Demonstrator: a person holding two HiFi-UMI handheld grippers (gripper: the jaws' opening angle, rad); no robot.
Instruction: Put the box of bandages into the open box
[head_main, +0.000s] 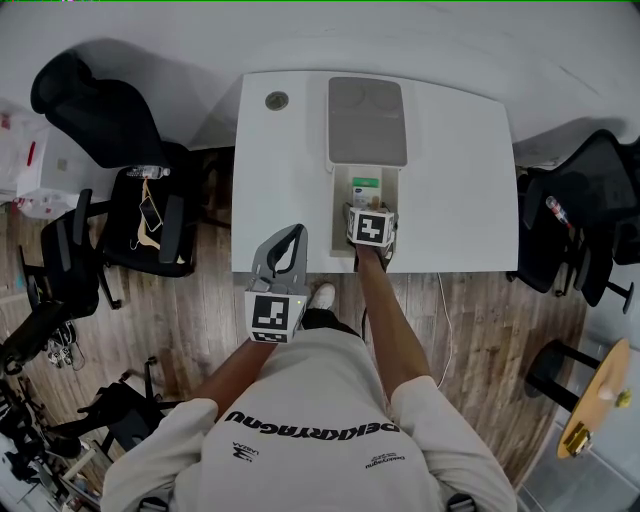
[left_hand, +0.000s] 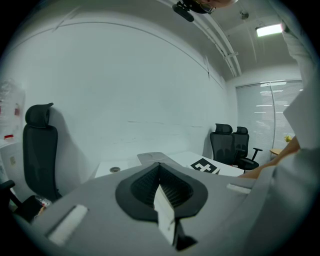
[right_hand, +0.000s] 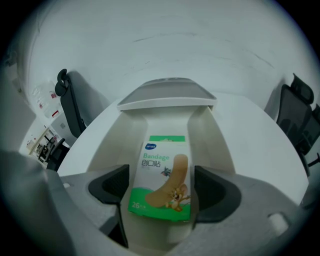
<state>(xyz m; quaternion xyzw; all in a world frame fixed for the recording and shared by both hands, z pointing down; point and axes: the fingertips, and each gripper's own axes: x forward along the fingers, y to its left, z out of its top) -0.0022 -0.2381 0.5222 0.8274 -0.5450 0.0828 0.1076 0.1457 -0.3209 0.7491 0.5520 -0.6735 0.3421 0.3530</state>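
Observation:
The bandage box, white and green with a cartoon plaster on it, lies flat on the bottom of the open box, a cream tray whose grey lid stands hinged back at the far end. My right gripper straddles it, open, with a gap showing between each pad and the box's sides. In the head view the bandage box shows just beyond the right gripper, inside the open box. My left gripper hangs shut and empty off the table's near edge, over the floor; its jaws point at the wall.
The white table has a round cable hole at its far left. Black office chairs stand to the left and right. A small yellow round table stands at the lower right on the wood floor.

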